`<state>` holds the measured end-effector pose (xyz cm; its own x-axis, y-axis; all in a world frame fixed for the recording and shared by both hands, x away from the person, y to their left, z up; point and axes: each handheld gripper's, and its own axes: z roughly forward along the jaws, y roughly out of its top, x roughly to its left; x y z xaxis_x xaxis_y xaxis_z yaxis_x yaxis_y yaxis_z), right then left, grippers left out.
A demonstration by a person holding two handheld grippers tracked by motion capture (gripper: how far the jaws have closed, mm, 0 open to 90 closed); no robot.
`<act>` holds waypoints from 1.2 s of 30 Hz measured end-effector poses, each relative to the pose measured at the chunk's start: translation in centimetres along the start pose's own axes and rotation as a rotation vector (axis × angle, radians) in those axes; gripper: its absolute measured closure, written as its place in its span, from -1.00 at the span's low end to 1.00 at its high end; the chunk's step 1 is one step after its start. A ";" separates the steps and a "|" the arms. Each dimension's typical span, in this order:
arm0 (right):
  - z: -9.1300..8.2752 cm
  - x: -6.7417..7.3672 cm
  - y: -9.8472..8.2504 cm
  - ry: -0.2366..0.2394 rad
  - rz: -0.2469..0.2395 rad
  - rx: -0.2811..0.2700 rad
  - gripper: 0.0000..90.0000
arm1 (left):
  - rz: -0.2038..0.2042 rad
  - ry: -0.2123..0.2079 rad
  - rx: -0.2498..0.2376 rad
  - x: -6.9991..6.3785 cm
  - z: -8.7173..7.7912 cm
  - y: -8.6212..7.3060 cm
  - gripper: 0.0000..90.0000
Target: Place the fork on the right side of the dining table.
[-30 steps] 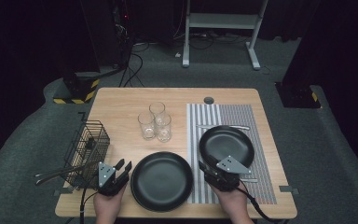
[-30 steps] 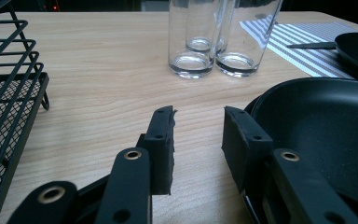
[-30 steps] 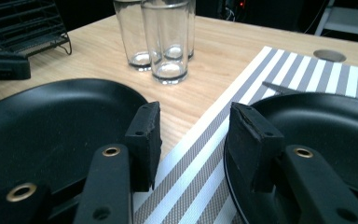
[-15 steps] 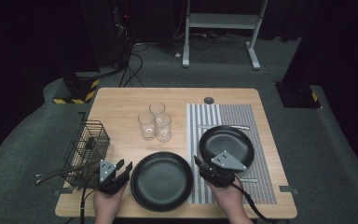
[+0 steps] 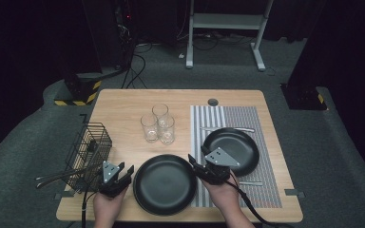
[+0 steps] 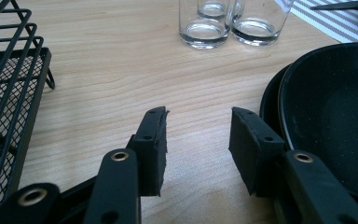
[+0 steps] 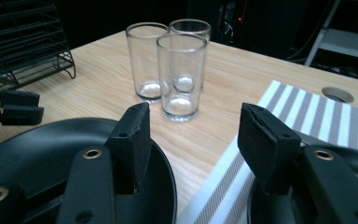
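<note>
A large black plate (image 5: 165,183) lies on the bare wood at the front middle, and a second black plate (image 5: 235,149) rests on the striped mat (image 5: 261,123). My left gripper (image 5: 126,168) stands open just left of the front plate (image 6: 335,116), with bare table between its jaws (image 6: 198,119). My right gripper (image 5: 197,154) is open above the gap between the two plates, with nothing between its jaws (image 7: 193,116). Both grippers' jaws have just been opening. Three empty glasses (image 5: 158,124) stand behind the front plate (image 7: 42,149).
A black wire basket (image 5: 88,149) with long utensils sticking out stands at the left edge. Cutlery (image 5: 228,128) lies on the mat behind the right plate. A round cable hole (image 5: 213,101) sits near the far edge.
My right gripper has moved left, off the plate on the mat and toward the gap between the plates. Both grippers' jaws stand wider. The left hand has stayed in place.
</note>
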<state>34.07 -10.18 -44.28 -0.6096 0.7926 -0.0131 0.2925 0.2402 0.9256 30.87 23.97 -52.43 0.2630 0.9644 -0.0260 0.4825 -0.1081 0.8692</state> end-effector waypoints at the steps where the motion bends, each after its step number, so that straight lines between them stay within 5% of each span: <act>1: 0.2 0.1 0.1 0.003 -0.005 -0.002 -0.04 | 0.001 0.000 0.004 0.0 0.0 0.0 0.25; 14: 3.2 0.1 1.7 0.022 -0.024 0.010 -0.20 | -0.004 -0.007 0.015 0.1 0.1 0.0 0.20; 25: 6.3 -0.4 2.6 0.054 0.021 0.036 -0.55 | -0.008 -0.008 0.013 0.1 0.0 0.0 0.21; 36: 9.0 -0.9 3.0 0.057 0.011 0.047 -0.68 | -0.014 -0.009 0.013 0.2 0.0 0.0 0.23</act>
<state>42.15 -5.15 -44.88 -0.6467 0.7625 0.0195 0.3329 0.2591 0.9067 30.94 24.11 -52.45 0.2638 0.9636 -0.0433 0.4975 -0.0975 0.8620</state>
